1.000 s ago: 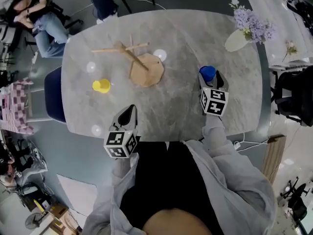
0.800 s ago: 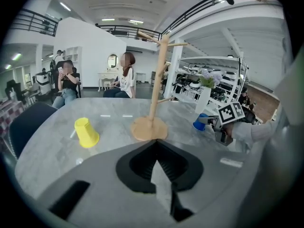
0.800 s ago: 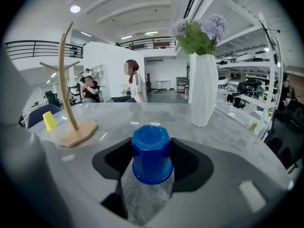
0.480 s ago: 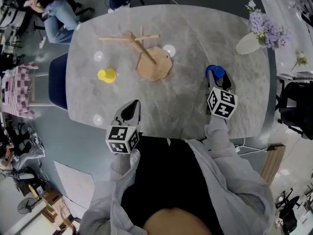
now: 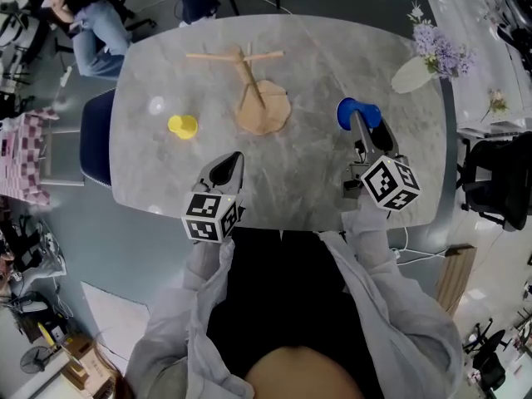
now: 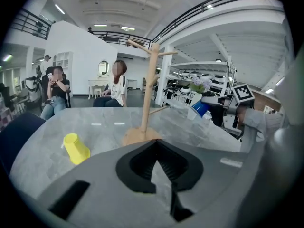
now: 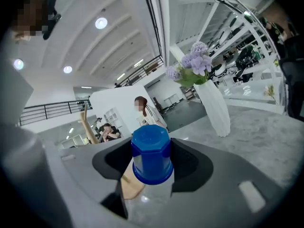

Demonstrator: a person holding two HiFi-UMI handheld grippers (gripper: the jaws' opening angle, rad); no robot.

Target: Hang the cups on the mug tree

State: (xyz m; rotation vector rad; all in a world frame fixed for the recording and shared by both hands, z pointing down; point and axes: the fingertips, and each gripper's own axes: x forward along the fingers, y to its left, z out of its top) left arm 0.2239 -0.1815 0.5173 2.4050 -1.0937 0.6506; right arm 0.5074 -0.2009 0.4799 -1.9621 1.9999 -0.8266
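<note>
Over the grey table [image 5: 316, 65], the right gripper [image 5: 359, 119], jaws just closed, clamped a blue cup [image 5: 351, 109]; the left gripper [image 5: 229, 163] had jaws together, empty.

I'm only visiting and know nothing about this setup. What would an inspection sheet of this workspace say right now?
Surface: grey stone-look table with rounded corners.
Job's things: wooden mug tree upright at the far middle, no cups on it; yellow cup on the table to its left, apart from it; blue cup held above the table.
Clutter: white vase of purple flowers at the far right corner.
Claws: left claw shut and empty, over the near edge; right claw has just been closing its jaws and grips the blue cup.
Cables: white cable on the floor by the near right corner.
Surroundings: seated people beyond the far edge; dark blue chair at the left.
</note>
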